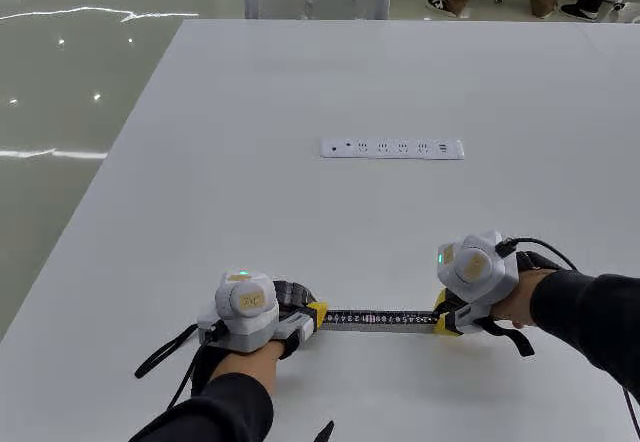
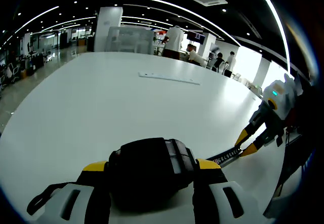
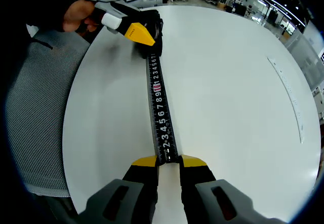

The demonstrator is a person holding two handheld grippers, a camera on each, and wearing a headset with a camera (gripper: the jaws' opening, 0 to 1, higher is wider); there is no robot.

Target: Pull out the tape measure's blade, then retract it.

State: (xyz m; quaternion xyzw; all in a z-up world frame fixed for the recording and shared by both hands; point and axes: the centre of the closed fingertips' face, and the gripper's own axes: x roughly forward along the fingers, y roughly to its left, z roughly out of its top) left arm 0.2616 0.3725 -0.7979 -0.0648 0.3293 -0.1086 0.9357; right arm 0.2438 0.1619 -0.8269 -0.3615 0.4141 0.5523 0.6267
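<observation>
Black tape measure shows dark numbered blade extended.

The table is smooth and white, matt with a faint sheen. Near its front edge, the tape measure case looks like black matt plastic with ribs, and the blade has a dark, slightly glossy coating. The left gripper and right gripper have smooth pale plastic shells and yellow plastic tips. Towards the far edge, the power strip is white plastic. Beyond the left edge, the floor is mirror-glossy. The sleeve is dark matt cloth.
</observation>
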